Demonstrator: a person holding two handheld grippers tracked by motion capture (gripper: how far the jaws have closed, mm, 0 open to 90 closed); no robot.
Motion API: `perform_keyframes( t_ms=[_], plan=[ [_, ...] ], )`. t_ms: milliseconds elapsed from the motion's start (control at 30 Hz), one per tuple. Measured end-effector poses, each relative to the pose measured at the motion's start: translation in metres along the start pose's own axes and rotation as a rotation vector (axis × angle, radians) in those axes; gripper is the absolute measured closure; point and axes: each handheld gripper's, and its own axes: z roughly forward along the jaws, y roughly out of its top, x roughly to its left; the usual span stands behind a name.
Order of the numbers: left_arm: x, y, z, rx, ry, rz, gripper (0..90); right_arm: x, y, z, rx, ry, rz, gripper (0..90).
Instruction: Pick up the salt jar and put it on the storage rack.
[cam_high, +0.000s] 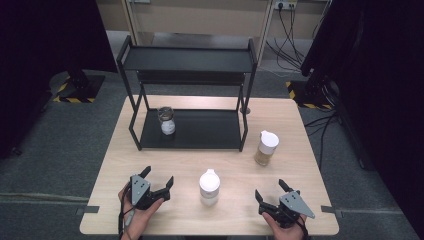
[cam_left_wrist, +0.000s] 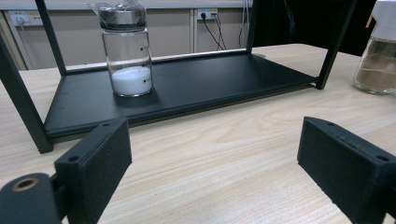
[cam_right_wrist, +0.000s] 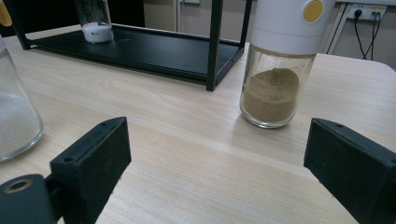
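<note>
A black two-tier shelf rack (cam_high: 200, 131) stands at the back of the wooden table. On its lower tray is a small glass jar (cam_high: 166, 120) (cam_left_wrist: 127, 51) (cam_right_wrist: 95, 21) with white powder and a grey lid. A white-capped glass shaker of brown powder (cam_high: 266, 148) (cam_right_wrist: 280, 65) (cam_left_wrist: 379, 51) stands on the table right of the rack. Another white-capped shaker with white contents (cam_high: 209, 187) (cam_right_wrist: 11, 116) stands near the front middle. My left gripper (cam_high: 159, 178) (cam_left_wrist: 212, 154) rests open at the front left. My right gripper (cam_high: 270, 191) (cam_right_wrist: 217, 158) rests open at the front right, with nothing between its jaws.
The table's front edge (cam_high: 210, 233) lies just below both hands. Black stands and cables sit on the grey floor (cam_high: 60, 145) around the table. Bare wood lies between the grippers and the rack.
</note>
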Motion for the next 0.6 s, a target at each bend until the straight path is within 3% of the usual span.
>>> perform_keyframes(
  t_ms=[367, 600],
  plan=[
    [-0.0006, 0.0005, 0.0013, 0.014, 0.000, 0.002, 9.7, -0.0002, 0.0000, 0.0001, 0.001, 0.003, 0.002, 7.4],
    [0.0009, 0.0013, 0.0033, 0.032, 0.005, -0.018, 9.9, -0.0001, 0.0002, 0.0005, 0.003, 0.003, 0.001, 7.4]
  ],
)
